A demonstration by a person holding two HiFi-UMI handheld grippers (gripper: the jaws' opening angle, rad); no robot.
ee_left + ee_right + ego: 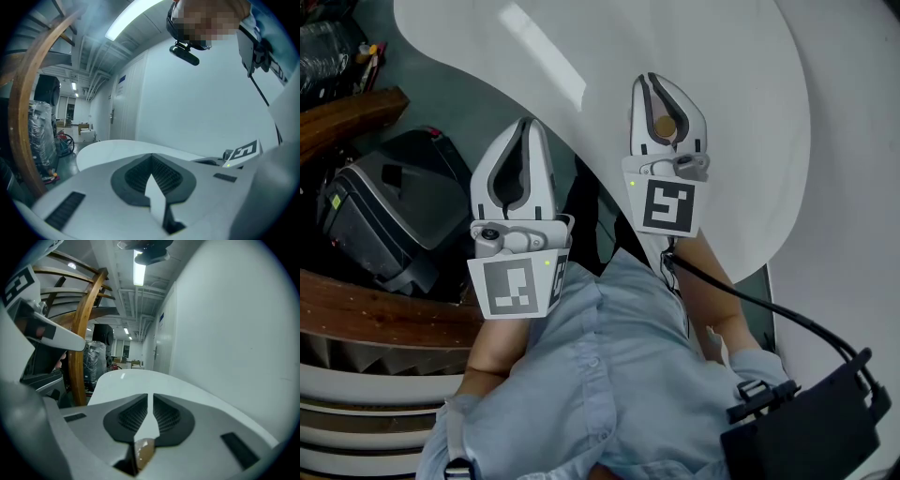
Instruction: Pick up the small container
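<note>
Two grippers: one per hand, side by side at mid frame in the head view, both pointing toward the top of the frame.
Right gripper (650, 84) (150, 398): jaws drawn in, tips almost touching with only a thin slit between them, clamped on the small tan round container (665, 125) (144, 452).
Container position: in the wider hollow between the right jaws, back near their base, not at the tips; centre-right of the head view, bottom centre of the right gripper view.
Container vs table: can't tell whether it is touching the surface or lifted off it.
Left gripper (525, 127) (151, 158): jaws together at the tips, nothing between them.
Surface: glossy white curved-edge table (741, 75) (108, 149) (126, 379); fills the upper and right part of the head view, with the right gripper over it and the left gripper at its near edge.
Operator: light blue button shirt (609, 375), lower centre of the head view.
Cable: black cable (769, 309) running from the right gripper to a black box (811, 431) at lower right.
Left side: curved brown wooden rails (356, 112) (21, 117) (82, 333); black-and-grey hard case (384, 211) on the floor between them.
</note>
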